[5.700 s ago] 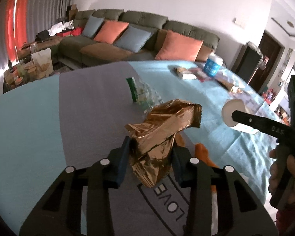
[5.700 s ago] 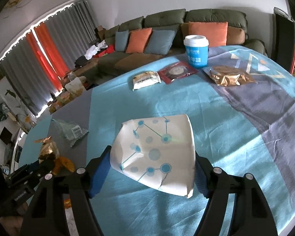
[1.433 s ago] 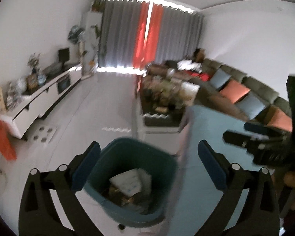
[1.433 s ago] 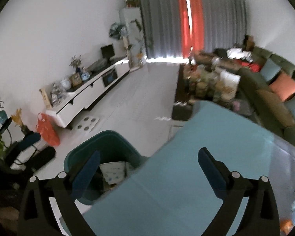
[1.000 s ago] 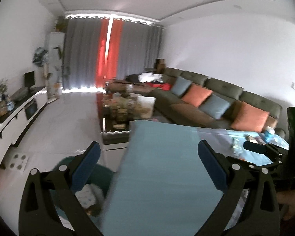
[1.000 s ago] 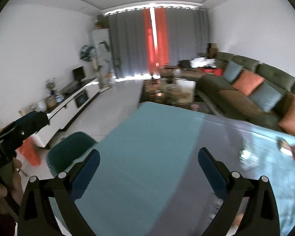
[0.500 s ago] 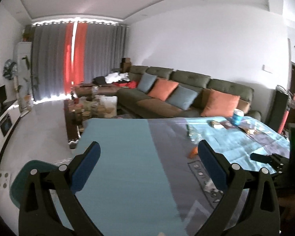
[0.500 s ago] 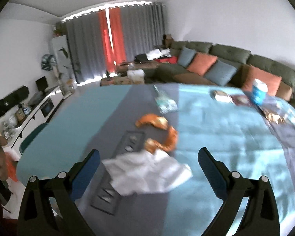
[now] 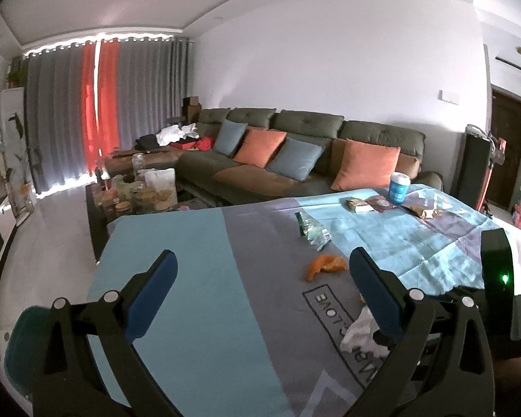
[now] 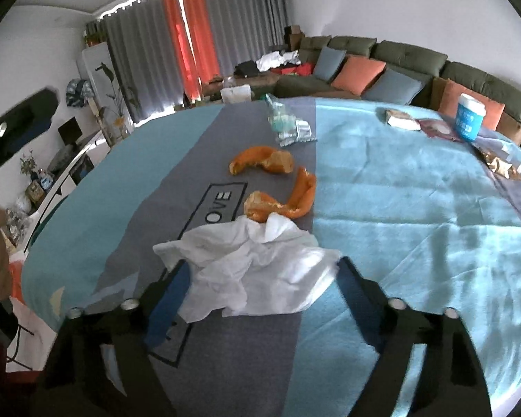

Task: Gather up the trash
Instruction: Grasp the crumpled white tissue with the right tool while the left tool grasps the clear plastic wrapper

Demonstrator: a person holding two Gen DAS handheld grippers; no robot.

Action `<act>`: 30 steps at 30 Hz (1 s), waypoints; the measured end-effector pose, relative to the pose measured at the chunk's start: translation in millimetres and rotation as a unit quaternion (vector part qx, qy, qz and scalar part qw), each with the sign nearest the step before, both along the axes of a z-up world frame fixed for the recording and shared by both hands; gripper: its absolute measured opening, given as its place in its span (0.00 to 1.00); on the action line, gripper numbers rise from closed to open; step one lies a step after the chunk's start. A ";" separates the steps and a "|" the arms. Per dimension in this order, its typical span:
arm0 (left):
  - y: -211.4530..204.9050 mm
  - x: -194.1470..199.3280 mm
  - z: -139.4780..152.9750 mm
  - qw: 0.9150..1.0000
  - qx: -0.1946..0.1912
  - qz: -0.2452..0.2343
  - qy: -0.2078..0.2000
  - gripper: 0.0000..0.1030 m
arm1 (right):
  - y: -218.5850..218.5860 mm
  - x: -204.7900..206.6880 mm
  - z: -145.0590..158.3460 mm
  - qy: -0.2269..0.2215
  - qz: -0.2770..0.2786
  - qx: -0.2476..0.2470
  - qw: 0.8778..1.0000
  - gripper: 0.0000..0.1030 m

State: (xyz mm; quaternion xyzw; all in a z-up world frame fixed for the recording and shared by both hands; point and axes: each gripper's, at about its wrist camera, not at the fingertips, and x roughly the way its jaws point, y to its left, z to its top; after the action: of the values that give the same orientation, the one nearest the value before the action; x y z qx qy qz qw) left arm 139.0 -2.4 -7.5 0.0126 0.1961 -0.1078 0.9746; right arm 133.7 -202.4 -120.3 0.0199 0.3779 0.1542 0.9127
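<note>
A crumpled white tissue (image 10: 253, 264) lies on the table between the open jaws of my right gripper (image 10: 260, 278), which has come down around it. Two orange peels (image 10: 260, 161) (image 10: 284, 201) lie just beyond it. A clear plastic wrapper (image 10: 288, 128) lies farther back. My left gripper (image 9: 260, 278) is open and empty, held above the table's near left part. In the left wrist view the tissue (image 9: 359, 330), an orange peel (image 9: 324, 266) and the wrapper (image 9: 312, 232) show too. The teal bin (image 9: 17, 340) is at the lower left.
A blue and white cup (image 10: 470, 121), a white snack pack (image 10: 401, 120), a dark red packet (image 10: 437, 128) and a gold foil wrapper (image 10: 500, 165) lie at the table's far right. A sofa (image 9: 295, 160) with cushions stands behind the table (image 10: 416, 208).
Both grippers swung from the bin back over the table. My right gripper has dropped low, its open jaws now on either side of the white tissue.
</note>
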 end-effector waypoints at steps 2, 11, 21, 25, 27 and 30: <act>-3.2 10.5 -0.1 1.000 0.000 -0.007 0.002 0.95 | -0.2 1.2 -2.4 0.007 0.003 0.002 1.000 0.63; -25.0 77.6 -3.8 0.998 0.004 -0.049 0.029 0.95 | -4.3 -2.6 -4.5 0.012 0.011 0.010 1.000 0.22; -61.6 158.7 -30.3 0.992 0.017 -0.083 0.099 0.95 | -16.4 0.0 8.8 0.015 0.024 0.048 0.998 0.10; -76.4 189.0 -49.1 0.985 0.019 -0.089 0.146 0.95 | -22.9 0.0 17.9 0.010 0.020 0.059 0.998 0.10; -82.0 201.6 -58.6 0.981 0.018 -0.095 0.167 0.95 | -26.4 1.1 19.9 0.010 0.018 0.067 0.998 0.10; -93.5 216.2 -68.5 0.977 0.022 -0.106 0.186 0.95 | -32.0 1.3 21.9 0.008 0.014 0.086 0.996 0.09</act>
State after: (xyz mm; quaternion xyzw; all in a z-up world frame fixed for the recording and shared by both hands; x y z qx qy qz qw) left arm 355.3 -95.9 -75.9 0.0347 0.3737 -0.2066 0.9036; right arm 134.9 -234.4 -98.4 0.0941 0.3708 0.1986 0.9024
